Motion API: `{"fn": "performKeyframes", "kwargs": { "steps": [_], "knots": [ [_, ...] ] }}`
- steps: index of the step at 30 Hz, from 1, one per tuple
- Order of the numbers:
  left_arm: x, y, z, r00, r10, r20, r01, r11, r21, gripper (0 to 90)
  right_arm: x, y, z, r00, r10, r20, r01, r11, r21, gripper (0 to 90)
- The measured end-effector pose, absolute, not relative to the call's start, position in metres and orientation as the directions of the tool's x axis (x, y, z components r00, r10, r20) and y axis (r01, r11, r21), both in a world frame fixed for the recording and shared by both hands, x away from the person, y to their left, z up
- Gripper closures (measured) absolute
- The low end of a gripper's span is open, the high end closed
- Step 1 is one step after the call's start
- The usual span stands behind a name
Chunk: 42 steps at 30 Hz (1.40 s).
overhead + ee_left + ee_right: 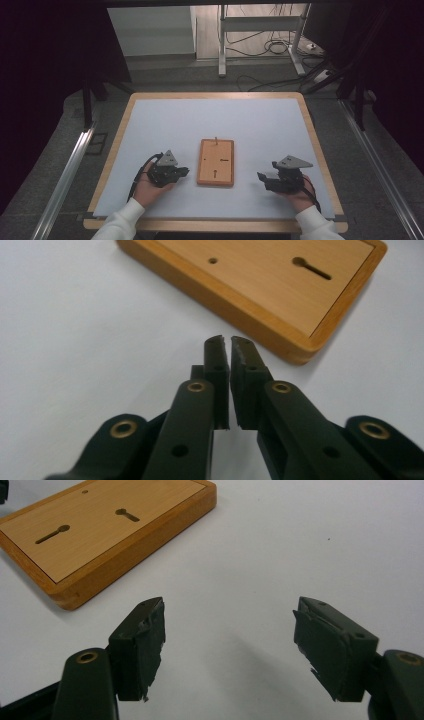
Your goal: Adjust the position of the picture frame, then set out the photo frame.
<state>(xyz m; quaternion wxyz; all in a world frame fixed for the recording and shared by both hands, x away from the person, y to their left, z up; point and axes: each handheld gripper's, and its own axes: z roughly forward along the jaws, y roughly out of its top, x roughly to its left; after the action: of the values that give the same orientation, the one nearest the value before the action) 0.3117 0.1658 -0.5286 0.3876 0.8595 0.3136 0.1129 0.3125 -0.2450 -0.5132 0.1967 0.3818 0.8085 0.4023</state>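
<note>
The high view sits above the person's edge of the table (150,125), looking forward and down, far enough back to take in the floor beyond. Landmark: the wooden board (216,162) at mid-table. The left gripper view rides low and close on the left gripper (230,342), facing the board's near corner (300,352). The right gripper view looks along the right gripper (227,610), board (100,535) up and left (a touch farther off). All three views share that board.
</note>
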Motion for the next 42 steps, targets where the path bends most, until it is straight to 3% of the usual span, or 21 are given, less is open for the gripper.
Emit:
{"fn": "performKeyframes", "kwargs": {
  "steps": [1, 4, 9, 25, 42],
  "knots": [
    [0.311, 0.168, -0.529, 0.78, 0.624, -0.044, 0.442, -0.5, 0.745, 81.7, 0.313, -0.244, -0.514, -0.631, 0.775, -0.013, 0.46, 0.387, 0.799, 28.5],
    [0.31, 0.172, -0.528, 0.768, 0.64, -0.013, 0.421, -0.49, 0.763, 58.7, 0.313, -0.243, -0.514, -0.632, 0.774, -0.023, 0.458, 0.398, 0.795, 28.5],
    [0.314, 0.177, -0.527, 0.735, 0.678, -0.029, 0.447, -0.451, 0.773, 37.5, 0.309, -0.244, -0.514, -0.628, 0.778, -0.031, 0.455, 0.399, 0.796, 28.5],
    [0.325, 0.173, -0.528, 0.719, 0.694, -0.03, 0.465, -0.449, 0.763, 32.7, 0.299, -0.25, -0.512, -0.626, 0.778, -0.053, 0.432, 0.402, 0.807, 28.6],
    [0.359, 0.143, -0.499, 0.775, 0.626, -0.084, 0.422, -0.414, 0.807, 32.5, 0.296, -0.248, -0.511, -0.627, 0.777, -0.057, 0.417, 0.397, 0.818, 28.6]
  ]
}}
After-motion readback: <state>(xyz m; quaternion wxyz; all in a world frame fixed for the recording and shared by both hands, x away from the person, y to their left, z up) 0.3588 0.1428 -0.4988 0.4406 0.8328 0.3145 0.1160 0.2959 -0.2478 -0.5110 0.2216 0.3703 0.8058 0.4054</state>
